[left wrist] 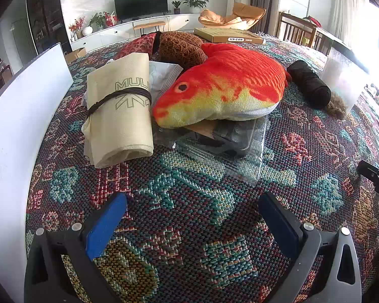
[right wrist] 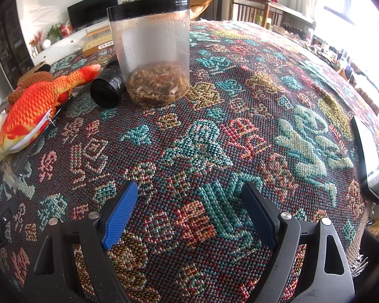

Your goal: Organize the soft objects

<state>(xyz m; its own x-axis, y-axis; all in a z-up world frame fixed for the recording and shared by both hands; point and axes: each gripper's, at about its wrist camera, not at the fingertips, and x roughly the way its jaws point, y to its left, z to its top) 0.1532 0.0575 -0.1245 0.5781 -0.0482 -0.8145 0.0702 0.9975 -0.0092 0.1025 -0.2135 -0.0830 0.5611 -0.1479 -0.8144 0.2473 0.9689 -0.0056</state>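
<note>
The landmark is the orange and yellow plush fish with a scaled back and a zip along its belly (left wrist: 219, 85). It lies on the desk, which is covered in a woven cloth of red, teal and gold patterns (left wrist: 189, 202), and its front half rests on a clear plastic bag holding a dark flat item (left wrist: 230, 136). In the left wrist view its long axis runs crosswise to the left tool's pointing direction, head toward the left and tail toward the right.

The left tool (left wrist: 192, 202) sits straight in front of the fish, with bare cloth between them; its blue-padded fingers stand wide apart and hold nothing. The right tool (right wrist: 189, 194) is likewise spread and empty. From its view the fish (right wrist: 38, 106) lies far off to the left, so the left tool is judged the nearer one for a first grasp.

Just left of the fish's head lies a cream canvas roll bound with a dark cord (left wrist: 121, 111), long axis pointing roughly away from the left tool. Behind the fish sit a brown knitted bundle (left wrist: 182, 48) and a red patterned cushion (left wrist: 136, 45). Beside the fish's tail lies a black roll of bags (left wrist: 308, 83), and beyond that stands a clear plastic jar with a black lid and dried brown contents (right wrist: 151, 53).

A grip across the fish's narrower head end looks likeliest to fit between the pads.
</note>
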